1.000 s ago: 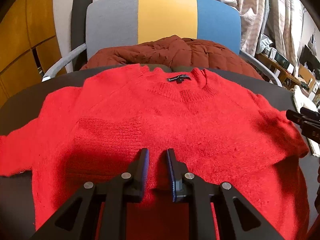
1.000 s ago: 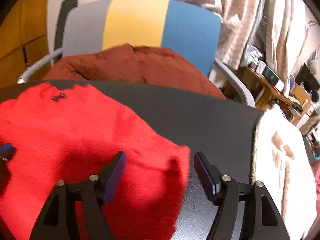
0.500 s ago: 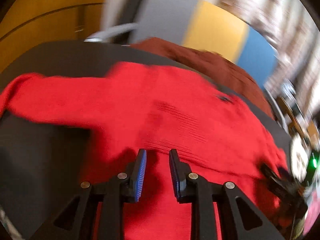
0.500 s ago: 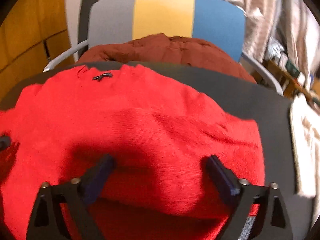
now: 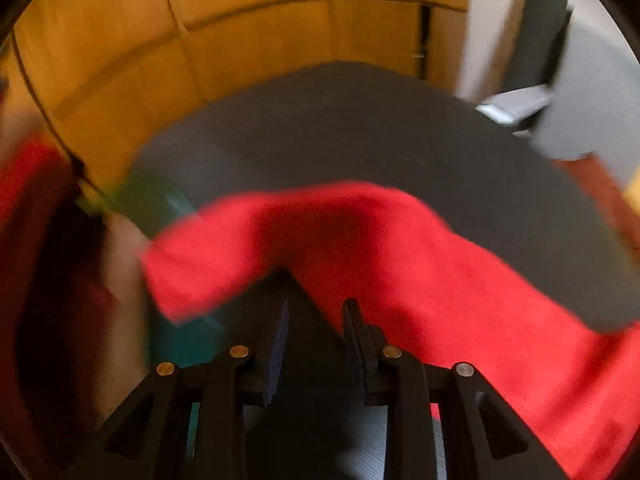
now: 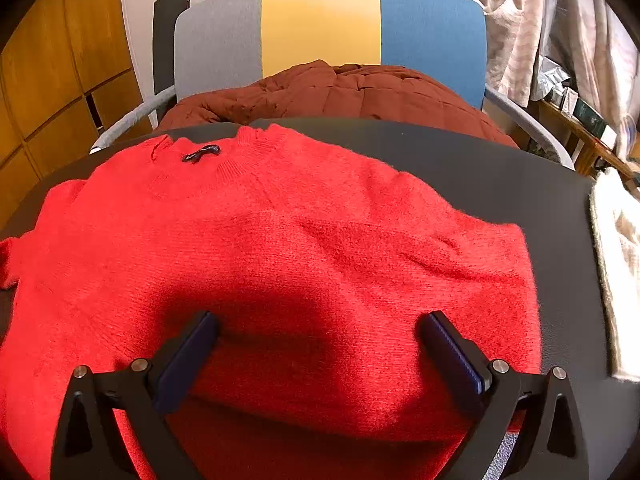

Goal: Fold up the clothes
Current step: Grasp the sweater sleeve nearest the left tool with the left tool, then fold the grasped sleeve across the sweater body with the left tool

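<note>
A red knit sweater (image 6: pixel 304 240) lies flat on the dark table (image 6: pixel 520 172), neck label (image 6: pixel 200 153) at the far side; its right edge ends in a straight line. My right gripper (image 6: pixel 318 328) hovers over the sweater's near middle, wide open, with nothing in it. The left wrist view is blurred by motion. There the sweater's left sleeve (image 5: pixel 360 236) runs across the table (image 5: pixel 360 128) to a cuff (image 5: pixel 172 280) at the left edge. My left gripper (image 5: pixel 316 316) sits just short of the sleeve, fingers a little apart, with only dark table between them.
Behind the table stands a chair (image 6: pixel 320 20) with a grey, yellow and blue back, holding a brown quilted jacket (image 6: pixel 340 92). Cream fabric (image 6: pixel 616 248) lies on the table's right edge. Wooden cabinets (image 5: pixel 240 40) are at the left. A blurred teal shape (image 5: pixel 180 340) sits beyond the table's left edge.
My left gripper has swung left from the sweater's body to its left sleeve. My right gripper moved left from the sweater's right edge to over its body, staying open.
</note>
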The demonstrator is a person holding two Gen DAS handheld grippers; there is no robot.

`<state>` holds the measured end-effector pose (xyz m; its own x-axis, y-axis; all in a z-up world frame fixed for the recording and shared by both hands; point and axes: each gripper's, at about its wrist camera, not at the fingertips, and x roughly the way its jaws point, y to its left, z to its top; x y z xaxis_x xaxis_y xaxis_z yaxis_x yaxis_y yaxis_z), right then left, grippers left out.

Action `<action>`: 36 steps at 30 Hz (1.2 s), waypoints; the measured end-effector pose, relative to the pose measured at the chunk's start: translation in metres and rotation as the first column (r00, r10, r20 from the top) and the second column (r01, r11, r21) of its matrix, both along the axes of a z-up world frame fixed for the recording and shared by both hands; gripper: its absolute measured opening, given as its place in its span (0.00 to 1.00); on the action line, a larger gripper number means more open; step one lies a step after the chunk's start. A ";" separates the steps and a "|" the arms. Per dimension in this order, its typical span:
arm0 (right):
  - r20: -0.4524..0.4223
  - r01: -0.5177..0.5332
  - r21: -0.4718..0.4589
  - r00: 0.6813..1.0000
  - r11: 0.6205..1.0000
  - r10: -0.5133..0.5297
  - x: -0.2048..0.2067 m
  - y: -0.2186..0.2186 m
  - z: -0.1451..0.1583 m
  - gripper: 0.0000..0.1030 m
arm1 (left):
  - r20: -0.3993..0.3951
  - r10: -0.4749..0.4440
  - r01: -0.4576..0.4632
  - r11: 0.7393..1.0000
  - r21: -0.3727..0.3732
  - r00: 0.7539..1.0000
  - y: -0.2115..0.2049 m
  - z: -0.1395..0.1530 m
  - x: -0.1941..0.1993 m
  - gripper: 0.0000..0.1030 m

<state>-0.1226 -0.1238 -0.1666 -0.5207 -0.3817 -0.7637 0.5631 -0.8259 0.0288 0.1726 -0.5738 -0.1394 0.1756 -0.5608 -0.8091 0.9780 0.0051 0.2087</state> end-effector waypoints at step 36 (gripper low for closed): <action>0.004 -0.010 -0.030 1.000 0.999 0.011 -0.003 0.001 -0.001 1.00 | -0.647 -0.253 0.482 0.853 0.201 0.719 0.030 0.046 -0.037 0.00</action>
